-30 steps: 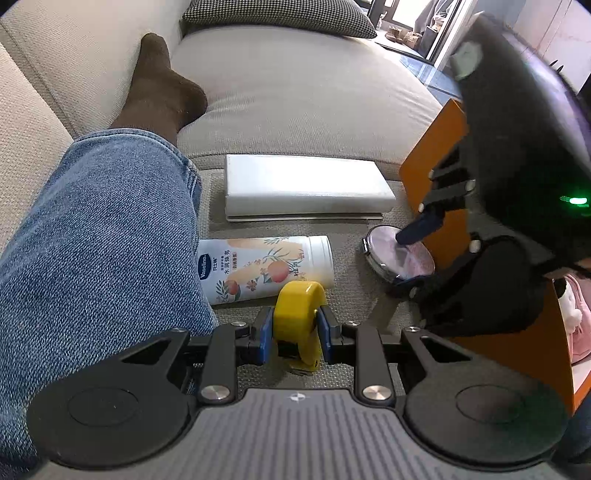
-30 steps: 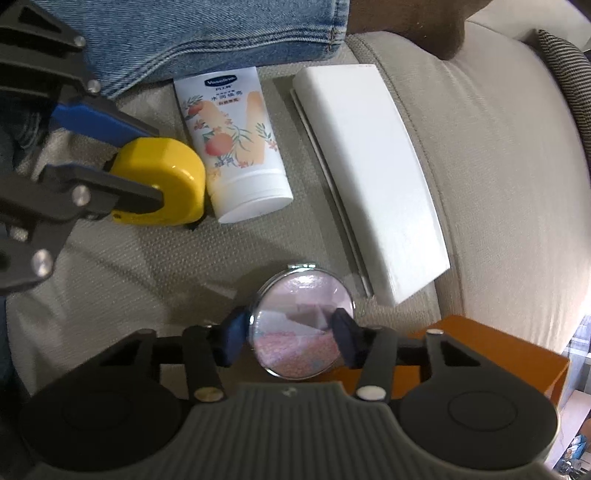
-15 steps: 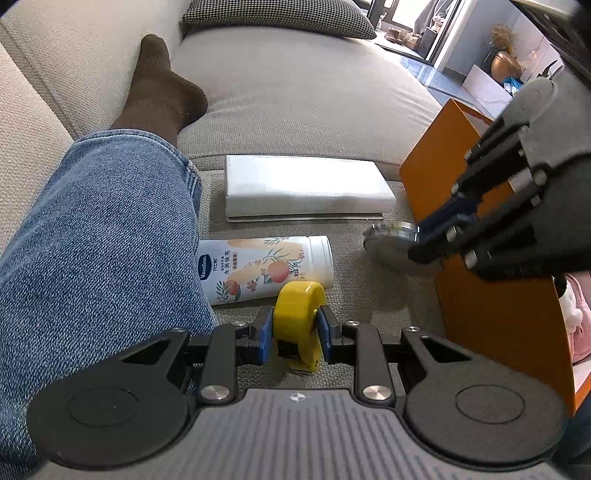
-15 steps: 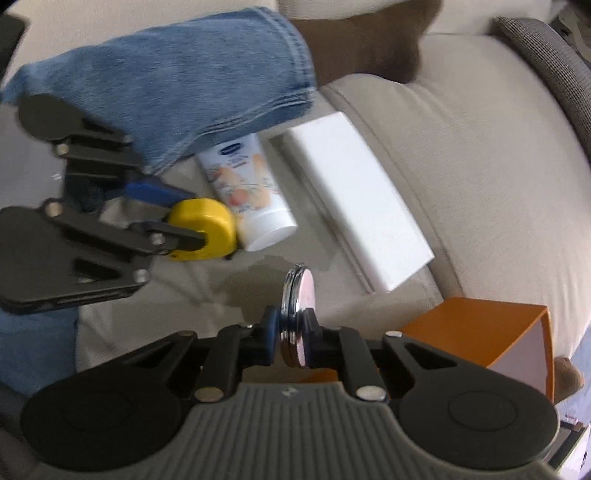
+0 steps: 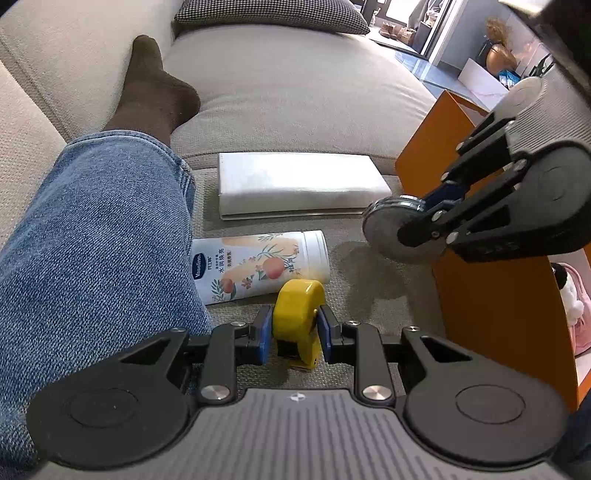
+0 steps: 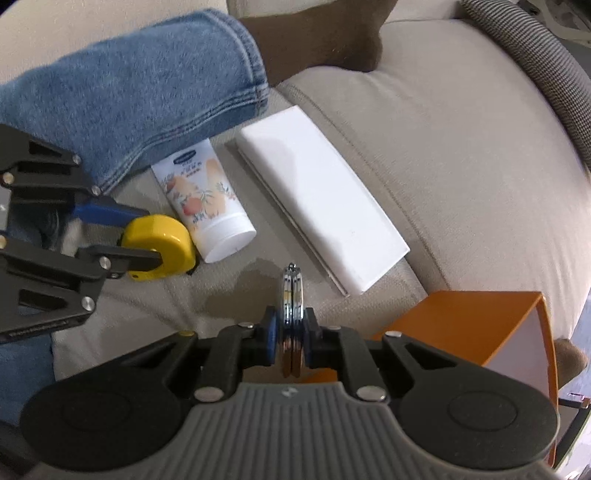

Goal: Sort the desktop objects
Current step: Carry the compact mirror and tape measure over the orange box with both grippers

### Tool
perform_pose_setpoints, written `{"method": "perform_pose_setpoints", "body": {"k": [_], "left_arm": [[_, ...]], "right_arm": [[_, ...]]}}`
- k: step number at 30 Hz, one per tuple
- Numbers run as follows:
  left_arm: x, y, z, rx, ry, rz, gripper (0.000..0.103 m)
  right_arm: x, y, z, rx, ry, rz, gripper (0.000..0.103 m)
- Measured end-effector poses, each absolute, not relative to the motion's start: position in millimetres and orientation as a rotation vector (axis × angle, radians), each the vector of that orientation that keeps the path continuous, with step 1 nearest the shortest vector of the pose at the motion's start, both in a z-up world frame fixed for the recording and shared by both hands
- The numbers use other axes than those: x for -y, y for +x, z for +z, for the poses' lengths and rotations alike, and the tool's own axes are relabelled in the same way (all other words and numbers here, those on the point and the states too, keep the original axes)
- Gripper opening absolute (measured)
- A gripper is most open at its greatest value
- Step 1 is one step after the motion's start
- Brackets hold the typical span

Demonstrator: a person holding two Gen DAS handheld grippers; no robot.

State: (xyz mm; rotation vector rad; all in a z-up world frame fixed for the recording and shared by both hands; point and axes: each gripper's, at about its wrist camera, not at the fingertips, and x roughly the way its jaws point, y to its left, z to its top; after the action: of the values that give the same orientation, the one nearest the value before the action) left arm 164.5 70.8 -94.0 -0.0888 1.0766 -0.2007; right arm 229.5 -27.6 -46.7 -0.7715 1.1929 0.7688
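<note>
My left gripper (image 5: 293, 334) is shut on a yellow tape measure (image 5: 298, 314) that rests low on the sofa seat; from the right wrist view the same tape measure (image 6: 159, 242) sits at the left between the left gripper's fingers. My right gripper (image 6: 291, 334) is shut on a round silver compact mirror (image 6: 292, 295), held edge-on and lifted off the seat. In the left wrist view the mirror (image 5: 388, 229) hangs at the right, beside the orange box (image 5: 491, 295). A white lotion tube (image 5: 258, 264) lies just beyond the tape measure.
A flat white box (image 5: 299, 184) lies against the seat cushion. A person's leg in blue jeans (image 5: 92, 251) with a brown sock (image 5: 155, 92) fills the left. The orange box holds a pink plush toy (image 5: 574, 306). A checked cushion (image 5: 273, 14) lies far back.
The right gripper closed on the mirror, turned it from flat to edge-on and lifted it off the seat toward the orange box. The left gripper kept still on the tape measure.
</note>
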Motion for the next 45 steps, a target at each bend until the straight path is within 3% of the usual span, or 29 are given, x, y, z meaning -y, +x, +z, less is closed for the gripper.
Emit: {"method": "perform_pose_setpoints", "body": {"k": [12,22,32,45], "left_arm": [[-70.7,159.8,-84.9,-1.041,-0.11,-0.164,0.029],[-59.7,140.2,-33.9,-0.929,-0.139,-0.161,0.029],[-28.3,146.9,16.5,-0.821,-0.13,-0.257,0.029],[44.2,185.9,19.6,-0.817,-0.049,-0.388,0.029]], "right_arm": [[83.3,206.0,22.3,-1.086,-0.436,0.767,0.014],[170.6,181.1,76.8,-0.952,-0.201,0.66,0.014],[267.0,185.3,58.2,-0.965,-0.108,0.378,0.014],[305.2,199.8,-8.3,-1.056,-0.126,0.259,0.014]]}}
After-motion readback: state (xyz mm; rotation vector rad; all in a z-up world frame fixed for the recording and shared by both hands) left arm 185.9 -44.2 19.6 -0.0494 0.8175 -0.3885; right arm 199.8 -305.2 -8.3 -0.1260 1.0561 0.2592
